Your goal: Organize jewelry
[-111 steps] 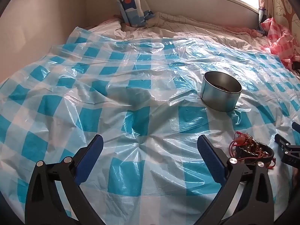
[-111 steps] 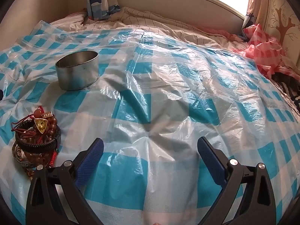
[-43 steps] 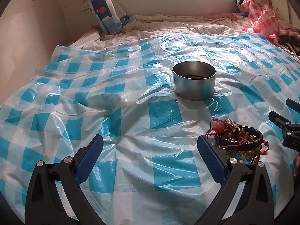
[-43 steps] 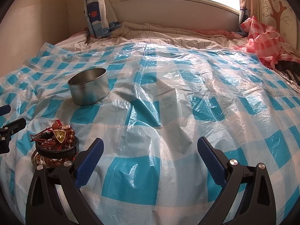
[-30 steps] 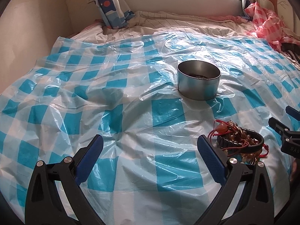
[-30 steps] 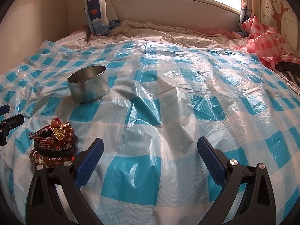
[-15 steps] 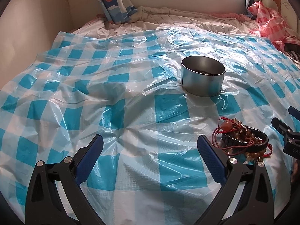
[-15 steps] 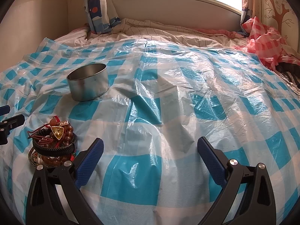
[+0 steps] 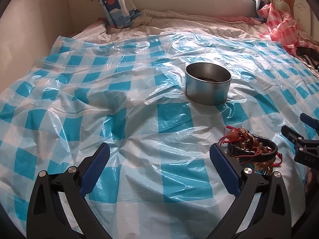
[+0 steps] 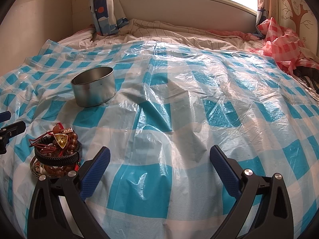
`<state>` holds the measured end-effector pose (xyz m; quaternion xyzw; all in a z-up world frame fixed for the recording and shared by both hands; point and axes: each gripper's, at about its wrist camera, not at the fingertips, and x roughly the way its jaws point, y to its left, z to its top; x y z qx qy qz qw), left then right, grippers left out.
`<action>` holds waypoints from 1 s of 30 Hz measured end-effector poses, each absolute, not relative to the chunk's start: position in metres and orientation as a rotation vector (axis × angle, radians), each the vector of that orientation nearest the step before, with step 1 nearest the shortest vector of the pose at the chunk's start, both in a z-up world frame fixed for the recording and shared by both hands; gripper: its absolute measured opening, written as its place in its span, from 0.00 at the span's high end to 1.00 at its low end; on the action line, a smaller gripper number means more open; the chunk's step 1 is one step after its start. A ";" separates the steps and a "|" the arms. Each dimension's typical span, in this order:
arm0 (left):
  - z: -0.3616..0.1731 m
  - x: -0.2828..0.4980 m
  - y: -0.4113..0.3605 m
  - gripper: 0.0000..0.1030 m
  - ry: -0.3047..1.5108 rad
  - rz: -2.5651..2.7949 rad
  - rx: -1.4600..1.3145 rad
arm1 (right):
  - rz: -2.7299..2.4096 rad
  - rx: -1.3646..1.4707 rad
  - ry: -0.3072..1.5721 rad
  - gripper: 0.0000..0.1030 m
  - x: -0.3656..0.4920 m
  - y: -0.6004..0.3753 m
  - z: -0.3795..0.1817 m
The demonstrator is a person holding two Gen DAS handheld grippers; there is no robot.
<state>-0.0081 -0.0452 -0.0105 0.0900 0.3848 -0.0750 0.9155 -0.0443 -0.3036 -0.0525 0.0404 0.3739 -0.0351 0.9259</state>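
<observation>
The fingers of the left gripper (image 9: 159, 166) are wide apart with nothing between them, and the right gripper (image 10: 159, 166) is spread wide and holds nothing too. Both hang over a big blue and white checked plastic sheet (image 10: 199, 119) on a bed. A round metal tin (image 9: 208, 86) stands on the sheet. Near it, in front, lies a pile of bracelets (image 10: 56, 152), between the two grippers.

both wrist cams low over bed, facing window, side by side, sharing metal tin (image 9: 208, 86) (image 10: 93, 86), bracelet pile (image 9: 251, 149) (image 10: 56, 151)
</observation>
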 end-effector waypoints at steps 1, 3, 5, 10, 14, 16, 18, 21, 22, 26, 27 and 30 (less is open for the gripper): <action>-0.010 -0.010 -0.049 0.06 0.783 -0.181 0.192 | -0.074 0.082 0.769 0.07 -0.044 -0.303 -0.053; -0.008 -0.015 -0.059 0.06 0.767 -0.229 0.218 | -0.077 0.081 0.775 0.07 -0.044 -0.303 -0.055; -0.008 -0.020 -0.071 0.06 0.748 -0.272 0.257 | -0.078 0.079 0.779 0.07 -0.044 -0.303 -0.056; -0.001 -0.037 -0.096 0.06 0.694 -0.412 0.287 | -0.080 0.075 0.794 0.07 -0.041 -0.302 -0.057; -0.006 -0.042 -0.118 0.06 0.687 -0.464 0.349 | -0.082 0.082 0.804 0.07 -0.039 -0.303 -0.057; -0.011 -0.043 -0.129 0.06 0.679 -0.456 0.404 | -0.081 0.088 0.805 0.07 -0.039 -0.304 -0.057; -0.016 -0.043 -0.137 0.06 0.684 -0.465 0.431 | -0.080 0.093 0.806 0.07 -0.039 -0.305 -0.057; -0.017 -0.045 -0.139 0.06 0.689 -0.478 0.435 | -0.079 0.096 0.808 0.07 -0.039 -0.305 -0.057; -0.015 -0.045 -0.136 0.06 0.691 -0.482 0.416 | -0.078 0.098 0.809 0.07 -0.038 -0.305 -0.057; -0.011 -0.031 -0.112 0.07 0.749 -0.466 0.274 | -0.077 0.104 0.810 0.07 -0.037 -0.306 -0.056; -0.014 -0.026 -0.107 0.10 0.777 -0.461 0.238 | -0.076 0.105 0.811 0.07 -0.037 -0.306 -0.056; -0.021 -0.016 -0.093 0.33 0.869 -0.514 0.104 | -0.075 0.107 0.811 0.07 -0.037 -0.306 -0.056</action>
